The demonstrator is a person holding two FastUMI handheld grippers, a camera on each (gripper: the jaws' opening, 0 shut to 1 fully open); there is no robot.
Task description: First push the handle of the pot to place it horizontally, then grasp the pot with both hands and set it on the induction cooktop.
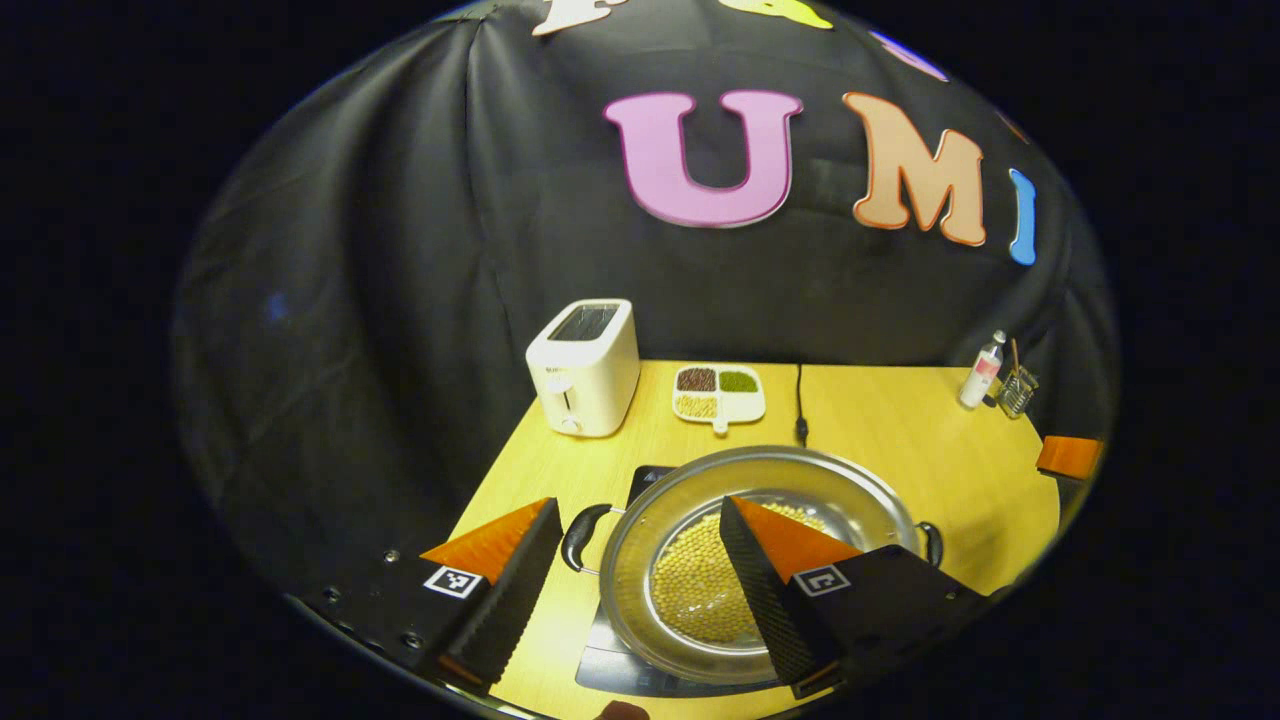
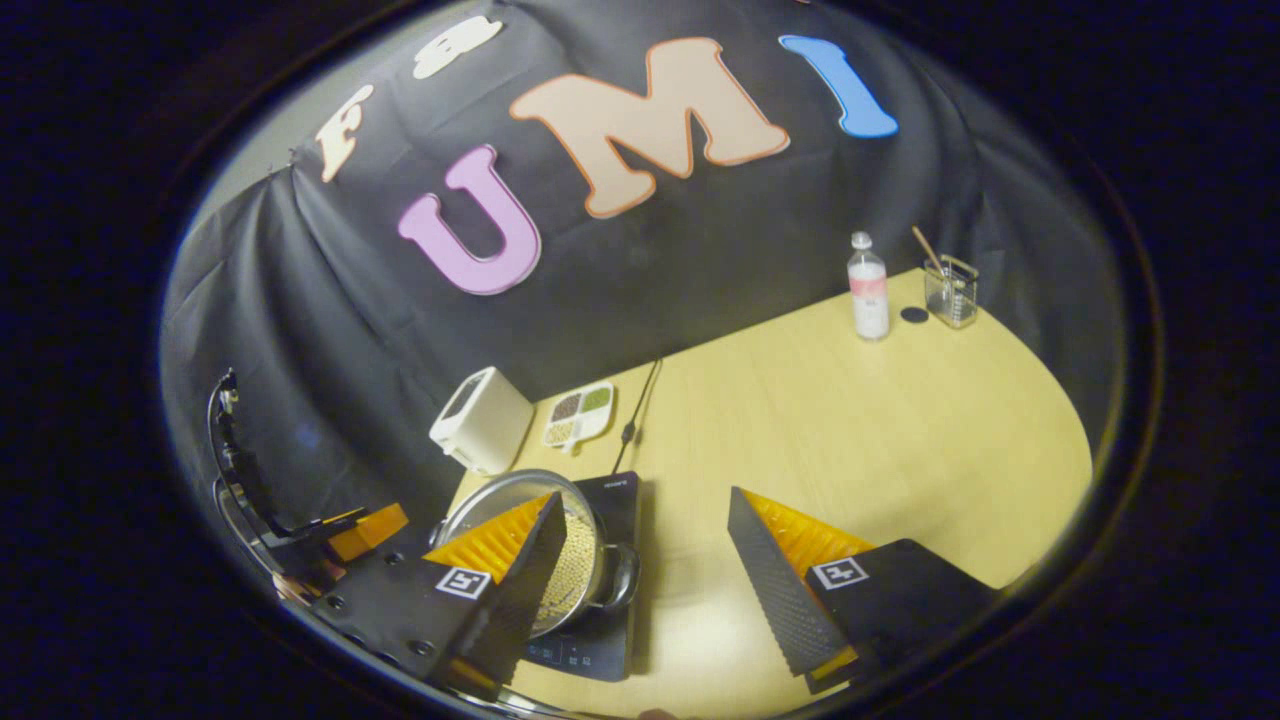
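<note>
Back of table (image 2: pixel 900 440): white toaster (image 1: pixel 585 367), divided dish (image 1: pixel 718 393) with dark red, green and pale grains in separate compartments, black power cord (image 1: pixel 799 405) running from the wall edge toward the cooktop. Far right corner: small bottle (image 2: pixel 868 288) and a clear holder (image 2: pixel 950 292) with a stick in it, dark round cap between them, well apart from the work area. Pot (image 1: pixel 760 560) sits on the induction cooktop (image 2: pixel 600 590), handles lying left-right, pale beans covering the bottom. Left gripper (image 1: pixel 640 575): fingers wide apart, straddling the pot's left handle (image 1: pixel 582 535) and rim, gripping nothing; contact cannot be told. Right gripper (image 2: pixel 640 580): fingers wide apart, right handle (image 2: pixel 625 578) between them, nothing clamped, right finger over bare table.
</note>
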